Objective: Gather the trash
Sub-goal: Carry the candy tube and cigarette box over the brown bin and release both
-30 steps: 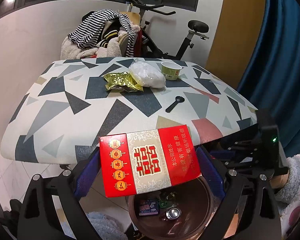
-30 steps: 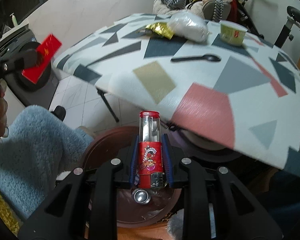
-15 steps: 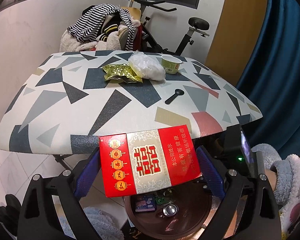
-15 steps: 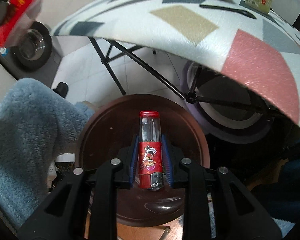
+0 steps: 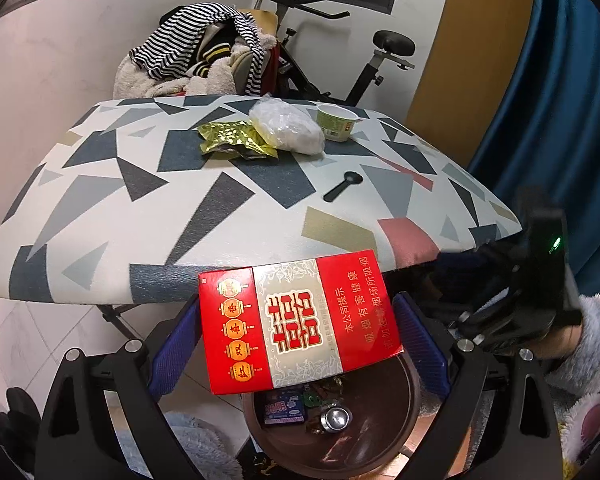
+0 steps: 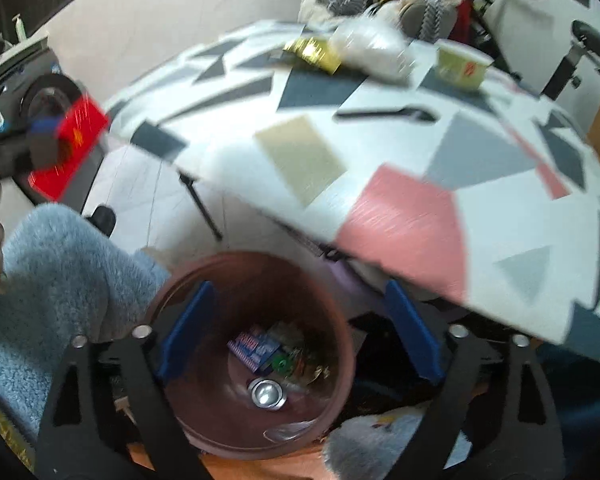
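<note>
Release done: right tool (image 6: pixel 300 344), low centre of frame, is opening on nothing, its small red tube gone from its grip into the round brown bin (image 6: pixel 204 420); left tool (image 5: pixel 300 344) stays clamped on the flat red carton (image 5: pixel 300 324), next to drop

Both handheld grippers share one build: matte black frames that fork into two arms, each arm pierced by a long slot and pinned with round silver screw heads. The left gripper (image 5: pixel 298 344) carries blue ribbed pads (image 5: pixel 172 350) on the inner faces of its fingers. The right gripper (image 6: pixel 300 336) has the same blue pads (image 6: pixel 188 330), smooth-edged and rectangular. Seen from the left camera, the right unit's black body shows a small green light and bare linkage bars. The person wears fluffy fleece: a pale blue sleeve (image 6: pixel 48 280) on the left arm, and a whitish plush sleeve (image 5: pixel 584 360) with a pink patch on the right.
</note>
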A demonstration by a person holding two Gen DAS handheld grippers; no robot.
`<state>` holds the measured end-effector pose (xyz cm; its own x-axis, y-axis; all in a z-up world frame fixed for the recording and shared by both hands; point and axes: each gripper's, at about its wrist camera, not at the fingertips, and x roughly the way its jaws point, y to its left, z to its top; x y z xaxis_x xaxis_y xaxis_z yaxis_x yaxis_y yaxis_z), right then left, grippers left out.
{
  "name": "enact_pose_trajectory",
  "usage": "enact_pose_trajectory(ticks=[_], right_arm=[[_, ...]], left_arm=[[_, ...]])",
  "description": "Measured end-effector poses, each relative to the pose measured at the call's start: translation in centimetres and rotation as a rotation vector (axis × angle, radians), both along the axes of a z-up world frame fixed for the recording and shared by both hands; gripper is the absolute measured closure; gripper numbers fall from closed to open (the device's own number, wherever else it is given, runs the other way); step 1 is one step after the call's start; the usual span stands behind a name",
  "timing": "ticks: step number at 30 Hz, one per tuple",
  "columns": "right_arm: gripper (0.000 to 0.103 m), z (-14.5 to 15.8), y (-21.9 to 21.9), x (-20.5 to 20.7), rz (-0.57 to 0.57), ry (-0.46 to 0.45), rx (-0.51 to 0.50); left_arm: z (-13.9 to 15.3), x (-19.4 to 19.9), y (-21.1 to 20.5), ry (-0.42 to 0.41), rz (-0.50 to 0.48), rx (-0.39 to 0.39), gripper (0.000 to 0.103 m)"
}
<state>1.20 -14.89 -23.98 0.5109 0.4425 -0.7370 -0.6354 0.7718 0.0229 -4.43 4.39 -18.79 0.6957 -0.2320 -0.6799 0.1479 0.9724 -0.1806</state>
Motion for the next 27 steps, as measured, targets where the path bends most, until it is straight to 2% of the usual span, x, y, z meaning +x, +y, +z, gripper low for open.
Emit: enact_pose_trajectory(ticks=[4, 10, 18, 22, 23, 27], right_arm=[[0.006, 1.8, -1.7, 0.7, -0.031, -0.02, 0.045], [0.006, 3.4, -3.0, 2.0, -0.064, -0.021, 0.064], [0.006, 4.2, -4.3, 2.3, -0.09, -0.027, 0.087], [0.006, 4.4, -4.6, 2.4, -0.096, -0.026, 0.097], [0.006, 4.4, -4.7, 2.4, -0.097, -0.026, 0.098], [0.006, 4.6, -4.7, 2.5, -0.098, -0.029, 0.092]], left_arm=[[-0.4, 0.1, -0.8, 0.015, -0.017, 0.0, 0.012], [-1.0, 0.5, -2.0, 0.045, -0.04, 0.002, 0.012], [-2.6, 1.4, -3.8, 0.101, -0.072, -0.003, 0.012], [-3.0, 1.9, -4.1, 0.129, -0.087, -0.054, 0.01], [-3.0, 2.0, -4.1, 0.131, -0.087, -0.063, 0.007], [-2.6, 2.1, -4.0, 0.12, -0.084, -0.057, 0.006]])
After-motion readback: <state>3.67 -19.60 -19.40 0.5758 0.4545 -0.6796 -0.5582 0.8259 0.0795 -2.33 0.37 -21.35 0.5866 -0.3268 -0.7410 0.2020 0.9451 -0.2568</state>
